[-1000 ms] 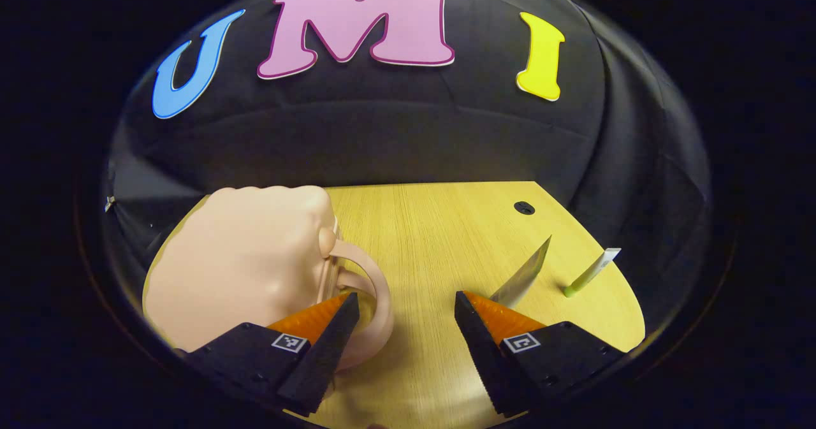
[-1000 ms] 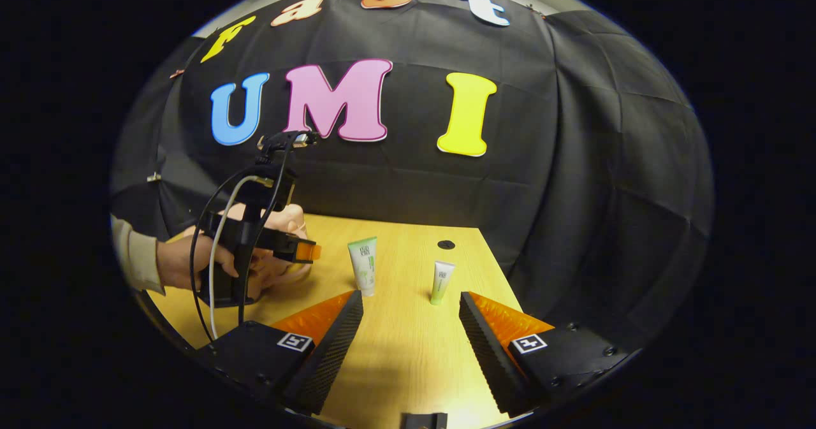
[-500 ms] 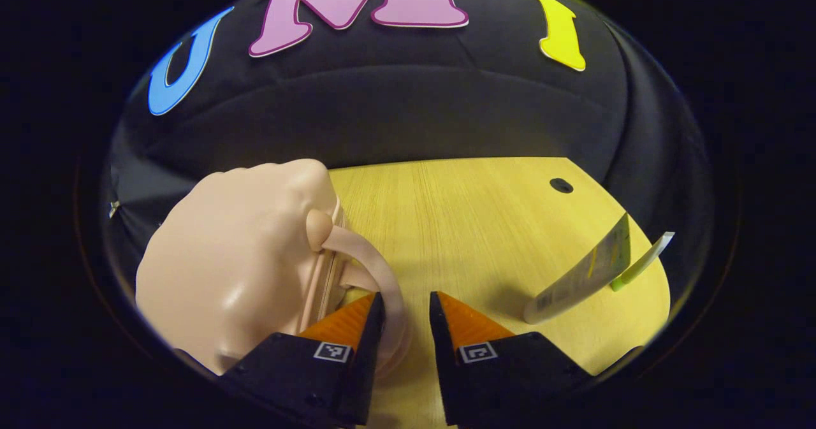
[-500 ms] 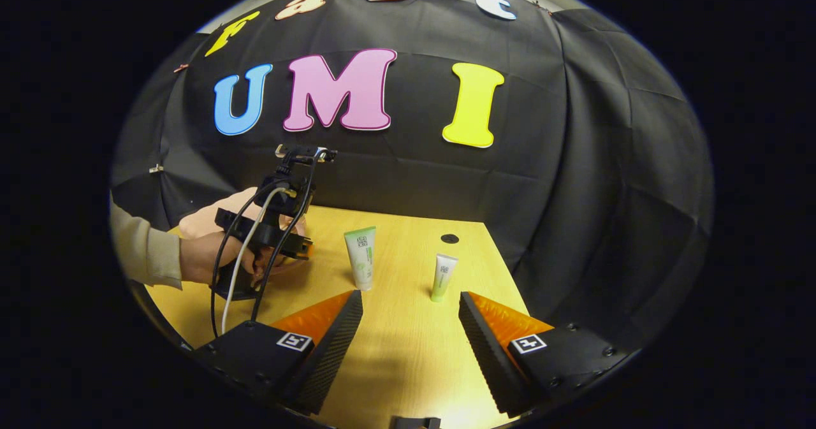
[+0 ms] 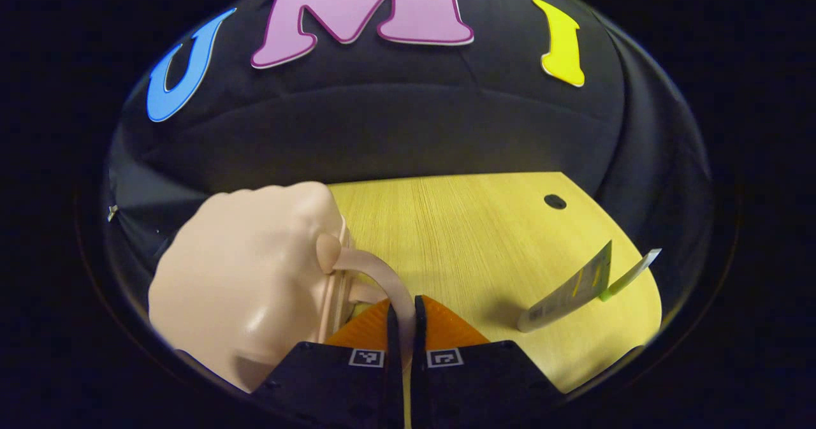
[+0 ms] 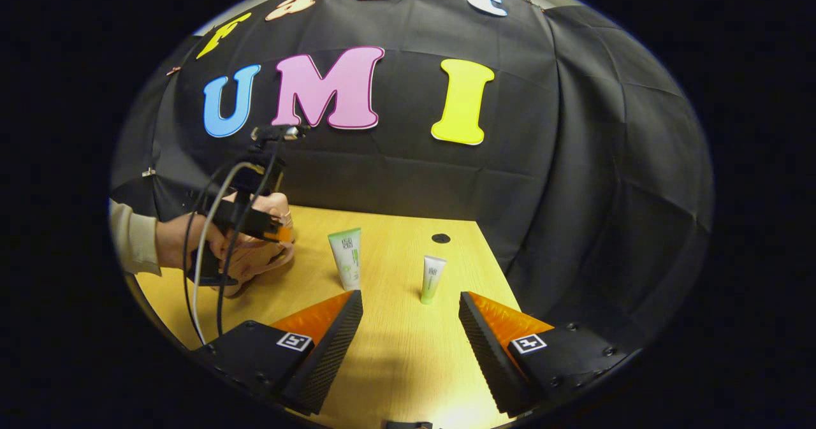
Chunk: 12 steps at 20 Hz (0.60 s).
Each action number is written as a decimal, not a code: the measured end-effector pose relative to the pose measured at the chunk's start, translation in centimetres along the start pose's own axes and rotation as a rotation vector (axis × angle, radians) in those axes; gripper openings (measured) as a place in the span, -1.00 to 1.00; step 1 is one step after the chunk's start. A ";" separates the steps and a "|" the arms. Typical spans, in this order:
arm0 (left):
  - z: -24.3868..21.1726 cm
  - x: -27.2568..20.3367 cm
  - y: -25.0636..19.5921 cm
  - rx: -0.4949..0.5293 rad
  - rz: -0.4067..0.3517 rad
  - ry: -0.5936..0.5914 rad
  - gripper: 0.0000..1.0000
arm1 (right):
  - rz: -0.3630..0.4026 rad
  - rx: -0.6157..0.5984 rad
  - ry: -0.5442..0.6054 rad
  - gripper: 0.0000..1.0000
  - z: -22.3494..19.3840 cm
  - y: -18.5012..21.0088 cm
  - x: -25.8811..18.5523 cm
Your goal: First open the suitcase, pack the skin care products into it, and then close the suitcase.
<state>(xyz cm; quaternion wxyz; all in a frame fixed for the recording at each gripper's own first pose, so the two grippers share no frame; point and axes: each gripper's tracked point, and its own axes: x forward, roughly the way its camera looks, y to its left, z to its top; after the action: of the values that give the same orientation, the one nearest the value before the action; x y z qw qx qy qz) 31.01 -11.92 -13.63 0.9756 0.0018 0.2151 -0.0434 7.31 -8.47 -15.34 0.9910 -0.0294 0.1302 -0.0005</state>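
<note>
A small peach-pink suitcase (image 5: 248,282) lies closed at the table's left, its curved handle (image 5: 382,282) arching toward me. My left gripper (image 5: 403,317) is shut on that handle, both fingers pressing it. Two skin care tubes stand to the right: a larger tube (image 5: 567,289) and a slim green-capped tube (image 5: 628,275). In the right gripper view, the larger tube (image 6: 346,258) and the small tube (image 6: 431,278) stand upright ahead of my right gripper (image 6: 411,327), which is open and holds nothing. The left gripper (image 6: 280,232), held by a hand (image 6: 185,244), sits at the suitcase (image 6: 255,263).
The wooden table (image 6: 395,352) has a dark round hole (image 6: 440,238) near its back right corner. Black cloth walls stand behind and to the right. A cable (image 6: 207,238) hangs from the left gripper.
My left gripper went from wide open to shut on the suitcase handle. The right gripper stayed open, its view shifting slightly.
</note>
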 end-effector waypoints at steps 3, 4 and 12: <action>5.5 -4.1 2.0 -0.065 -0.011 -0.071 -0.82 | 0.029 -0.001 -0.021 0.94 1.2 1.2 0.6; 7.2 -5.5 3.3 -0.057 0.005 -0.096 -0.82 | 0.041 -0.005 -0.031 0.94 1.6 1.6 0.8; 15.8 -14.2 24.8 -0.036 0.189 -0.230 -0.82 | 0.088 0.021 -0.051 0.94 4.2 4.4 2.5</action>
<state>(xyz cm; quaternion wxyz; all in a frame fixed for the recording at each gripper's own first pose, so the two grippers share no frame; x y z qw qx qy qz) 26.94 13.64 6.26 0.9934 -0.0002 0.1017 0.0527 10.79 -3.83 -12.20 0.9934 -0.0134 0.1058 0.0424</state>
